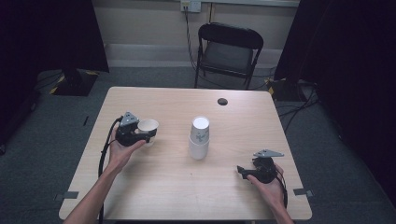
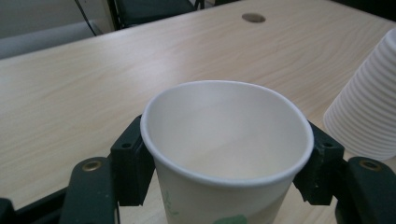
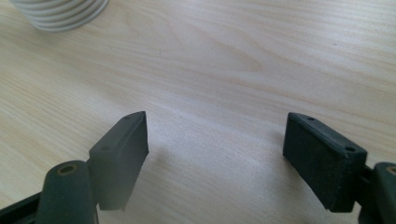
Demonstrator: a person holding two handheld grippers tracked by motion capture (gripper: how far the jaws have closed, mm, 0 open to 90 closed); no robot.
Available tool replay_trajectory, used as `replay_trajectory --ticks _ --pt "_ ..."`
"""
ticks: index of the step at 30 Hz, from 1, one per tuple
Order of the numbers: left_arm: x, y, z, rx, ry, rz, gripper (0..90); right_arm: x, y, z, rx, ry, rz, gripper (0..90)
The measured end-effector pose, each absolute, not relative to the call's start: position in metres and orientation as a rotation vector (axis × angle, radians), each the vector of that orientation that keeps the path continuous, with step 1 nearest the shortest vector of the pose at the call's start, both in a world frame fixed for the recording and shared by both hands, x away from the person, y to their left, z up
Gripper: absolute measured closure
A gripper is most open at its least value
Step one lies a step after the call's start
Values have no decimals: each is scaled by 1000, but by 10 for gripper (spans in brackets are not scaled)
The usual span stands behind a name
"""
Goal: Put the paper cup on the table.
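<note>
— Dark curtains hang at both sides of the room, and a black folding chair [image 1: 229, 51] stands behind the light wooden table [image 1: 187, 186]. What do you see on the table from above?

— In the high view, an upside-down stack of white ribbed paper cups [image 1: 199, 138] stands near the middle of the table. The left gripper [image 1: 148, 135] is to the left of the stack, well apart from it, and it holds a single white paper cup [image 1: 148, 126] upright. The right gripper [image 1: 239, 170] is near the front right part of the table, in the person's right hand [image 1: 268, 184].

— Does the left gripper view add something?

— Yes. There the single white paper cup [image 2: 227, 149] is very near, and its mouth is open and empty inside. One black pad [image 2: 132, 163] presses on each side of the cup wall, just under the rim, so the jaws are closed on the cup. A green print on the cup's side shows at the bottom edge. The stack of cups [image 2: 369, 112] appears at the right edge, and a dark round hole [image 2: 253, 17] in the table farther back.

— And the right gripper view?

— Its two black pads [image 3: 123, 149] stand wide apart with only bare wood between them; they hold nothing. The stack's rim [image 3: 60, 14] shows at the upper left corner. From above I cannot tell this gap so clearly.
</note>
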State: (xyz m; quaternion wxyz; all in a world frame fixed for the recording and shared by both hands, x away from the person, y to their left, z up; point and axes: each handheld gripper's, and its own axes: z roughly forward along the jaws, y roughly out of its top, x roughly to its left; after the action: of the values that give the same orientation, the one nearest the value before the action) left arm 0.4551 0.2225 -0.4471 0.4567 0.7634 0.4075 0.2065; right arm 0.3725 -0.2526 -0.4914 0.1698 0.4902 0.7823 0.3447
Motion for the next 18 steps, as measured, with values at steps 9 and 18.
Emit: replay_trajectory --ticks 9,18 --pt "457 223 -462 1873 1038 559 337 368 -250 -497 1333 2189 970 195" --pt "452 206 -467 1919 952 523 309 366 -248 -499 1318 2174 962 181"
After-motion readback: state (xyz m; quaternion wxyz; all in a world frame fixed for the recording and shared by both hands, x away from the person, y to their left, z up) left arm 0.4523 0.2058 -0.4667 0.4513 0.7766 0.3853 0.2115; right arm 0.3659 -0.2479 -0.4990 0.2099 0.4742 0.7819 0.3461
